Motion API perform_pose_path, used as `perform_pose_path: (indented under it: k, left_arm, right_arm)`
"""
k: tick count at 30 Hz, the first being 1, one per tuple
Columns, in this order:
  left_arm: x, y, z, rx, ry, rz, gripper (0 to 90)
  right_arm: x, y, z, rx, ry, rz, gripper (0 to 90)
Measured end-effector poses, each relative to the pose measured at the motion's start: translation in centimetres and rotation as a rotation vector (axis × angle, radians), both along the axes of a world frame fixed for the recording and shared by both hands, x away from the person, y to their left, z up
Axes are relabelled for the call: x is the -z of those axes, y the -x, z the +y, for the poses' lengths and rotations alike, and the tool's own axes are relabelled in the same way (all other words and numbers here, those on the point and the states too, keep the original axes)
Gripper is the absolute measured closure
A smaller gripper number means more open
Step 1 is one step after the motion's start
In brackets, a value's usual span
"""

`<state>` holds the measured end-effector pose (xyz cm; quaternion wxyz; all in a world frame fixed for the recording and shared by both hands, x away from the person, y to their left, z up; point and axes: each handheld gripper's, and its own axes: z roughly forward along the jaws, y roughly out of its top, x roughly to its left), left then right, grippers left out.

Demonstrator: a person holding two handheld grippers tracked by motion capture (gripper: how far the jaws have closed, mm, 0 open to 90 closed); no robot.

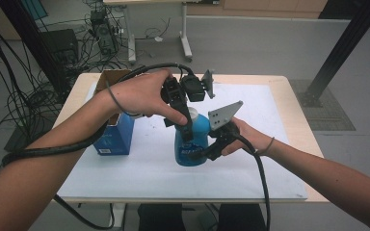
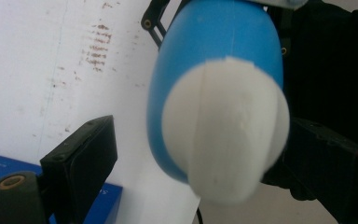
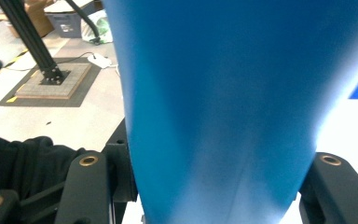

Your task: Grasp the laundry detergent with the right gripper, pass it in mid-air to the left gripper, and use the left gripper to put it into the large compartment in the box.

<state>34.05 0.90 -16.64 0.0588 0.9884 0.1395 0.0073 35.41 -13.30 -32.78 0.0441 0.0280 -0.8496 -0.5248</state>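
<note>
Both forearms of the person come in from the bottom of the high view, closest to the camera, and each hand carries 1 gripper with a thick black cable trailing from it. Under them is the wooden table (image 1: 294, 120), and most of its top is covered by a white sheet (image 1: 250, 168). On this sheet, at the left, stands a blue cardboard box (image 1: 118, 137) with its flaps open at the top. Near the middle of the sheet stands the blue bottle (image 1: 189, 144), upright, with a label on its front and a white cap (image 2: 226, 135) on its top. The right gripper (image 1: 211, 149) is at the right side of the bottle's body; in the right gripper view the blue body passes between the 2 black jaws and they press it from both sides, so this gripper has a firm hold of the bottle. The left gripper (image 1: 185, 122) comes down from above onto the top of the bottle. In the left gripper view its 2 jaws stand wide on both sides of the white cap; 1 jaw is clearly apart from it, so the cap is between them but not clamped.
</note>
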Motion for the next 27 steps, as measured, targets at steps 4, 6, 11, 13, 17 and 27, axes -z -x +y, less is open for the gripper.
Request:
perform_pose_path:
  k: [4, 6, 11, 13, 17, 27]
  left_arm:
    - [-0.05, 0.21, -0.52, 0.022, -0.018, -0.001, 10.2]
    - [-0.08, 0.26, -0.63, 0.021, -0.012, -0.006, 10.2]
    - [-0.21, 0.27, -0.63, 0.022, -0.004, -0.003, 10.1]
    - [-0.3, 0.26, -0.57, 0.018, 0.001, -0.004, 10.3]
    - [-0.31, 0.27, -0.5, 0.01, 0.015, -0.009, 10.2]
    - [-0.25, 0.35, -0.06, 0.015, 0.022, -0.011, 10.3]
  right_arm:
    - [-0.2, 0.28, 0.39, -0.015, -0.003, -0.002, 41.9]
    - [-0.31, 0.37, 0.54, -0.021, -0.003, -0.002, 41.9]
    - [-0.51, 0.45, 0.65, -0.025, -0.006, -0.004, 41.9]
    - [-0.57, 0.48, 0.62, -0.027, -0.007, -0.002, 41.9]
    - [-0.68, 0.58, 0.64, -0.029, -0.007, -0.002, 41.9]
    - [-0.97, 0.61, 0.68, -0.033, -0.001, -0.013, 41.9]
